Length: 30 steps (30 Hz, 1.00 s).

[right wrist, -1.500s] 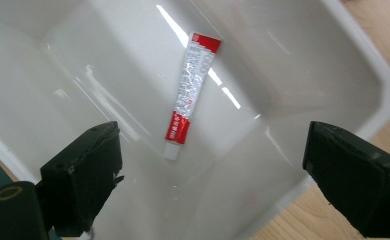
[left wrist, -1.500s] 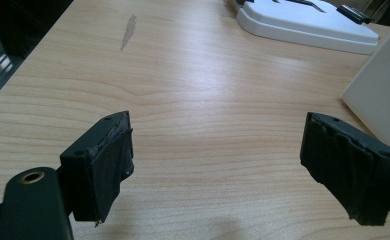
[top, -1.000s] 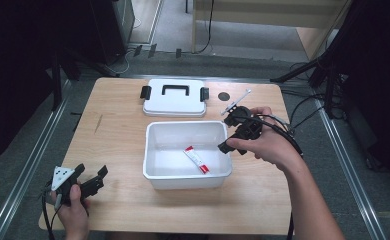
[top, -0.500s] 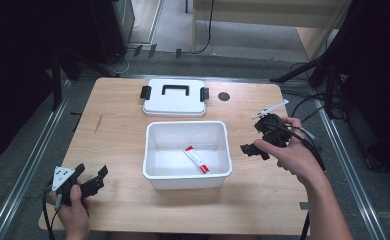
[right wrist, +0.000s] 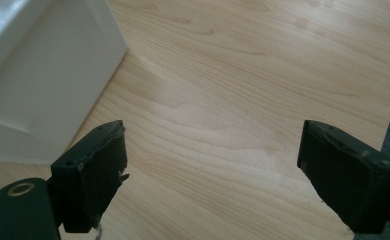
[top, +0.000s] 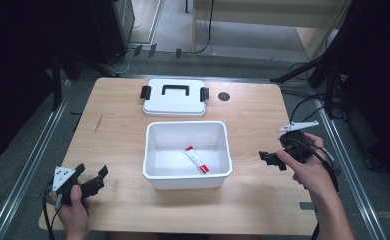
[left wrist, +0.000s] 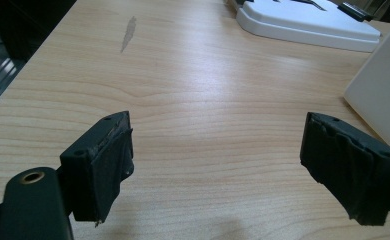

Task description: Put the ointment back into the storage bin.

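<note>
wooden table (top: pixel 118 130) from above. a red and white tube (top: pixel 196 159) lies inside the open white box (top: pixel 187 178); the lid (top: pixel 174 97) rests flat on the table just behind it. left gripper (top: pixel 90 180), near the front left corner, and right gripper (top: pixel 273 159), beside the box, both have jaws spread wide and hold nothing. judged progress: tube placed; lid apparently not yet fitted.

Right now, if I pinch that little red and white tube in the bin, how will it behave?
The tube looks small and flat, so probably light and somewhat soft, unlikely to roll. Lying flat on the white bin's smooth floor, it may slide before the jaws close.
</note>
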Tool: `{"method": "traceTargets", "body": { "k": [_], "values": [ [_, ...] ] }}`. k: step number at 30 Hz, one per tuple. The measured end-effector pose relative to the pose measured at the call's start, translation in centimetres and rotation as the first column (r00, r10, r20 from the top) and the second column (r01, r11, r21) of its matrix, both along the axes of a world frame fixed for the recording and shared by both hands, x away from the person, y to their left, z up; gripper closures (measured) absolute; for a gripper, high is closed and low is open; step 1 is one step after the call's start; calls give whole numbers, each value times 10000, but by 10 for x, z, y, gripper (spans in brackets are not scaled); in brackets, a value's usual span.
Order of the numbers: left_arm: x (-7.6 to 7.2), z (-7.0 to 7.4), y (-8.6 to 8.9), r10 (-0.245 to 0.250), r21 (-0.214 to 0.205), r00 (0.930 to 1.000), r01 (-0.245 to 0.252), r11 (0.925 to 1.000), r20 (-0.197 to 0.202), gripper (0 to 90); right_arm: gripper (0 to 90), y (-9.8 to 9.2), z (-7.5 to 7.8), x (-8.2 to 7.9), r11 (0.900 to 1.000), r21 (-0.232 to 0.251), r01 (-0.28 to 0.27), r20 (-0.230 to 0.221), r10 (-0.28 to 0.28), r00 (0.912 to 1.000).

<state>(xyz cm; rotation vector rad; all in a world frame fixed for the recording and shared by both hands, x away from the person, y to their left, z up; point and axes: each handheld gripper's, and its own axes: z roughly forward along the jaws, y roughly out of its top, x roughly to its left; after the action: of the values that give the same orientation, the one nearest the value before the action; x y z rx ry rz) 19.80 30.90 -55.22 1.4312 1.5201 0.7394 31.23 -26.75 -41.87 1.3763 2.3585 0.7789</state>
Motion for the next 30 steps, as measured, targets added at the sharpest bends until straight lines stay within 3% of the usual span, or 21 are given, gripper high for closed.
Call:
{"method": "traceTargets", "body": {
  "k": [8, 13, 19, 27, 30],
  "values": [
    [0, 0, -1, 4, 30, 10000, -4, 10000, 10, 144, 131, -30, -34, -14, 9961, 580, 667, 588, -701, 9958],
    [0, 0, -1, -1, 76, 10000, 1, 10000, 14, 144, 133, -49, -54, -25, 9878, 1110, 1095, 926, -1200, 9885],
    [1, 0, -1, -55, 66, 10000, 55, 10000, -41, 144, 136, -66, -81, -37, 9786, 1209, 1667, 1337, -1824, 9741],
    [0, 0, -2, -56, 139, 10000, 57, 9999, -23, 144, 140, -83, -108, -61, 9607, 2122, 1791, 2254, -2265, 9476],
    [0, 0, -2, -94, 218, 9999, 96, 9997, -74, 144, 140, -88, -116, -69, 9550, 2403, 1736, 2422, -2322, 9420]
  ]
}}
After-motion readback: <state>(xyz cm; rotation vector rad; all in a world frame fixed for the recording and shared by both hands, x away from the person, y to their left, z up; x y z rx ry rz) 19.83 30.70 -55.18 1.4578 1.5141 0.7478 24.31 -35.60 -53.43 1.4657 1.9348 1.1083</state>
